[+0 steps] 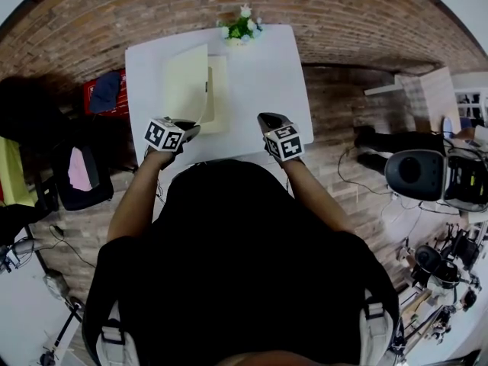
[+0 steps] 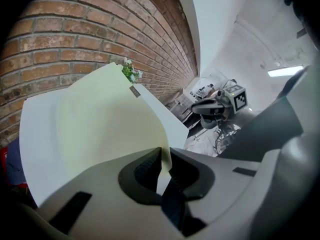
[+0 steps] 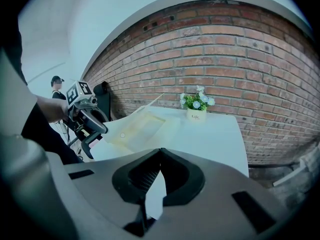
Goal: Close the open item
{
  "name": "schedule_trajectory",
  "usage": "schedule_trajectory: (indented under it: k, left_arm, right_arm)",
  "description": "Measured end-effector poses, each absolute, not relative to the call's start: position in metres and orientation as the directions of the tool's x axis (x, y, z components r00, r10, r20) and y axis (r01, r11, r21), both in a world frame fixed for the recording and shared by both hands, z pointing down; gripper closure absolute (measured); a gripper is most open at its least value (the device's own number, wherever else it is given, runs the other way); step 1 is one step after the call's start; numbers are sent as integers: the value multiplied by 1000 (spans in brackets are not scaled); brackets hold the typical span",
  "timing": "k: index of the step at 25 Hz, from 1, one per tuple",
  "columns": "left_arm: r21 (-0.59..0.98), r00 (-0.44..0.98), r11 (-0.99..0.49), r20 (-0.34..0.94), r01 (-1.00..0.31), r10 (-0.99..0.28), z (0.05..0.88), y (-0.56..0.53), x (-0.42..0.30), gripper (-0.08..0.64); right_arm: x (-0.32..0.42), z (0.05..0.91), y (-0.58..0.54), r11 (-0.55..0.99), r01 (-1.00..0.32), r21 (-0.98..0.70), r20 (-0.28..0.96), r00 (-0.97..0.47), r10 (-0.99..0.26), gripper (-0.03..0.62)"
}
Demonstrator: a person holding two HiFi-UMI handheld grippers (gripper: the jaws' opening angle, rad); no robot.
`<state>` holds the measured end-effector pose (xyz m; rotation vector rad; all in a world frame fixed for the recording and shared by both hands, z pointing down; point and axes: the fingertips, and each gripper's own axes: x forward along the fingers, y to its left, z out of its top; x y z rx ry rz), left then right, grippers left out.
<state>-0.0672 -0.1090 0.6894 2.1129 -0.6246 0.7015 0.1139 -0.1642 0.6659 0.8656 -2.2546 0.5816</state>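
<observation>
— Brick wall [image 3: 240,59] behind, white tabletop [image 1: 263,82] in front: that is what my feed gives me. What do you have on it?

— In my head view, a pale yellow folder [image 1: 219,90] lies on the left half, at about 11 o'clock from me. A small flower pot [image 1: 242,29] stands at the far edge at 12 o'clock.

— Is the folder shut?

— No. Its cover [image 2: 100,124] is tilted up, clear of the lower leaf.

— And my left gripper [image 2: 165,156]?

— It sits at the folder's 7 o'clock corner. In the left gripper view the jaws are nearly together, and the thin edge of the cover runs between the pads, pinched there.

— The right gripper [image 3: 159,151]?

— It is at 5 o'clock from the folder, over the tabletop's near edge and well apart from the sheet. Its jaws meet at the tips with nothing between them; I see only bare tabletop through the gap below.
</observation>
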Motion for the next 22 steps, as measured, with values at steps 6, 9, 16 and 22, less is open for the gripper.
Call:
schedule_trajectory:
  k: [6,9,16,22]
  left_arm:
    - [551,734,-566,663,-613,-148,698,-111,-59,523]
    - [562,737,-568,665,-601,-122,706,-111,-52,522]
    - [590,750,-570,657,-572,-72,719,-116,-43,522]
    - [598,754,-586,656,-547,-34,725,-120,-33,522]
  right_arm:
    - [110,669,-161,680,-713,-171,712,-566,-415,571]
    - [109,672,-162,676,-716,-173,706,-569,-423,571]
    - [112,677,-165,661,-731,-169,711,-555,-432,571]
    - [116,680,-163,647,-743,-170,720,-542,-433,572]
